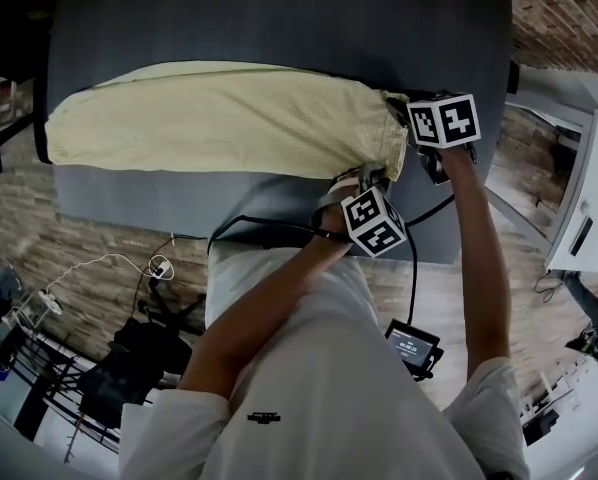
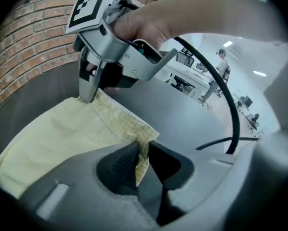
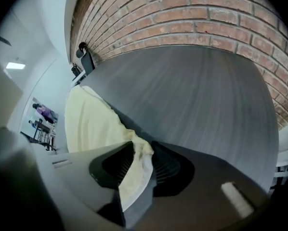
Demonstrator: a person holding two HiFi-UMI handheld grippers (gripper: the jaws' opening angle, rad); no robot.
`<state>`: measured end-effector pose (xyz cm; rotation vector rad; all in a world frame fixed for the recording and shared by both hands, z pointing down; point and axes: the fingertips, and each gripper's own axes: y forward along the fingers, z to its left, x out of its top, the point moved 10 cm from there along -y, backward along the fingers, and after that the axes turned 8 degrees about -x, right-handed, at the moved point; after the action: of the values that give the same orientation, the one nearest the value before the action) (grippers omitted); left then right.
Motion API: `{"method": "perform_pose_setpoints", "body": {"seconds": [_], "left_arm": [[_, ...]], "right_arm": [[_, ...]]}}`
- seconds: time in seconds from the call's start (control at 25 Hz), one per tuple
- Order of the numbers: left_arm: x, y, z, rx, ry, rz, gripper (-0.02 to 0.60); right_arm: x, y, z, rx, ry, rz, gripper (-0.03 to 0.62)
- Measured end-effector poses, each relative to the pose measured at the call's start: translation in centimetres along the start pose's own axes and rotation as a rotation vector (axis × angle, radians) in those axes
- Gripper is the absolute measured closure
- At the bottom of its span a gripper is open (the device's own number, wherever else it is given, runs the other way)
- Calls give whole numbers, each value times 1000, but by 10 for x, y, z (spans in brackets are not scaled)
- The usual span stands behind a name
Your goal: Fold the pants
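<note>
Yellow, pale and finely checked, the pants lie lengthwise across the dark grey table, from the upper left of the head view to right of its centre. Both of the person's arms reach up from the lower edge of that view to the right-hand end of the cloth. The left forearm rises on a slant from the lower left, and the left gripper tilts down onto the near corner of that end. The right arm runs nearly straight up the right side, and the right gripper comes down on the far corner.

In the head view the marker cubes and the hands cover both pairs of jaws. The gripper views show them. The left gripper has its jaws drawn in on the corner of a stitched band, with a thin fold of cloth pinched between the pads. The right gripper has its jaws standing wider, clamped on a thicker bunch of the edge that hangs down between them. How many layers each grip takes cannot be made out.

The pants look flat and smooth apart from the lifted corners. In the right gripper view, the pants stretch away toward the left, below a brick wall
</note>
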<state>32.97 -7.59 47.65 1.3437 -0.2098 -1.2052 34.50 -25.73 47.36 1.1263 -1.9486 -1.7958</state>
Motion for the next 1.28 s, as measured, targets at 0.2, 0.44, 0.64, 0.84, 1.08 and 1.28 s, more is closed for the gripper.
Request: {"method": "perform_pose_setpoints", "body": {"seconds": [0.2, 0.44, 0.64, 0.84, 1.08, 1.28], "left_arm": [[-1, 1, -17, -27, 34, 9, 512], [4, -6, -29, -64, 61, -26, 512], [17, -13, -50, -114, 101, -76, 512], [17, -36, -57, -125, 83, -144, 512], [16, -77, -48, -102, -7, -275, 512], [-2, -107, -37, -104, -77, -362, 512]], "right_arm": [[-17, -2, 7, 15, -65, 42, 551], [-29, -27, 1, -42, -62, 29, 553], [-42, -49, 1, -136, -118, 48, 553], [-44, -72, 5, -126, -30, 14, 553], [-28, -91, 15, -98, 90, -55, 551], [-11, -99, 42, -67, 146, -98, 551]]}}
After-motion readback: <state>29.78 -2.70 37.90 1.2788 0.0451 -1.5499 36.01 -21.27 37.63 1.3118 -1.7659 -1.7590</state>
